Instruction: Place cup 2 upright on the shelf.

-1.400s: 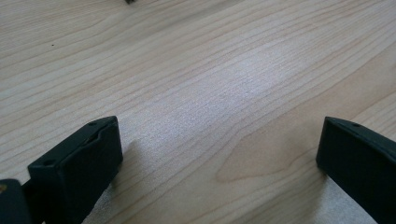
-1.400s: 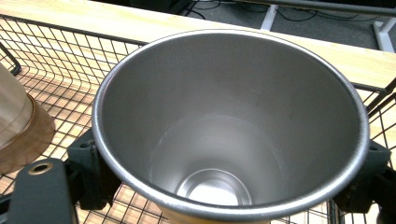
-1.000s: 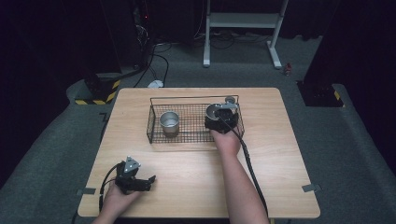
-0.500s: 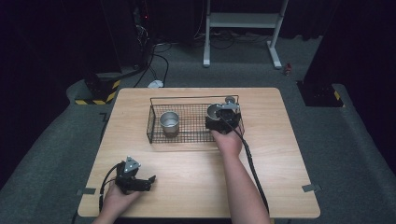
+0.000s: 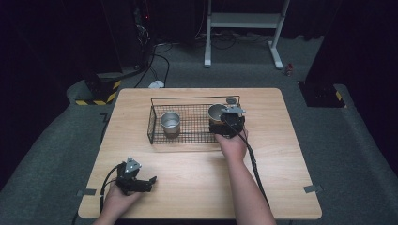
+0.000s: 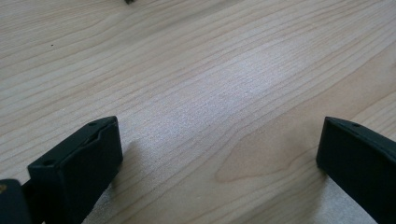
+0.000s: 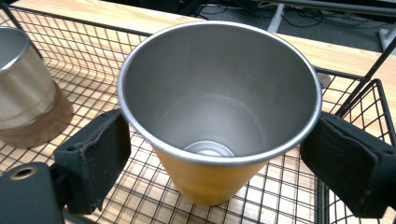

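My right gripper [image 5: 224, 120] is down inside the wire basket [image 5: 156, 125], at its right end, with its jaws on either side of the yellow cup [image 7: 219, 116]. In the right gripper view the two pads sit against the cup's sides just under the rim, so I judge the jaws to be closed on it, though I cannot be sure how firmly they press. The cup stands upright on the basket's mesh floor, or very near it, and it is empty: I can see straight down to its bare metal bottom. A second cup, the silver cup [image 5: 170, 123], stands upright towards the left end of the same basket, well apart from the yellow one; from above it also looks empty. So both cups are in the basket, and I read the work as nearly finished on this side: what is left is to let go of the yellow cup and lift my hand clear of the wire. My left gripper [image 5: 141, 183] rests on the table [image 5: 197, 187] near the front left corner, jaws wide open, holding nothing.
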{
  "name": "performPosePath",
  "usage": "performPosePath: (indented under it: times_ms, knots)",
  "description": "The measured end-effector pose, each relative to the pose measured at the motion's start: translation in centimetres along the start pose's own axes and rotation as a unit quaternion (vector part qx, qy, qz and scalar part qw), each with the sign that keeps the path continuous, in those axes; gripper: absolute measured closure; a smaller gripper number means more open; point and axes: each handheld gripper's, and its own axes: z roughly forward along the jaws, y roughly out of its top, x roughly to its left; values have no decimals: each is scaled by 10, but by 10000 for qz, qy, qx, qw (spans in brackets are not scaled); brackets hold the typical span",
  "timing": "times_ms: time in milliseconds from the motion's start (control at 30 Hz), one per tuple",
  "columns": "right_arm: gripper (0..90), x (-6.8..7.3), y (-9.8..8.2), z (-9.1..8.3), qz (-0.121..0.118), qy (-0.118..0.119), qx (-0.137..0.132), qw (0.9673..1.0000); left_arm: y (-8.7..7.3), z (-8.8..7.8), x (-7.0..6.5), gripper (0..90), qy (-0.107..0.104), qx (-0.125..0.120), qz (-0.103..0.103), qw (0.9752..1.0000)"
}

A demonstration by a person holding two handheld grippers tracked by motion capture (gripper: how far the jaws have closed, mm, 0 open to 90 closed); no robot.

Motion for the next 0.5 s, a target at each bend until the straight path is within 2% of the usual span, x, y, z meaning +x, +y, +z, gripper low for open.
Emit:
performPosePath:
  times_ms: [233,500]
  knots:
    - [91,2,-5,-12,-80,50,-134,9999,0,0,0,7,3,2,6,10000]
    - [91,-2,-12,-25,-30,74,-232,9997,0,0,0,7,-5,-1,-16,10000]
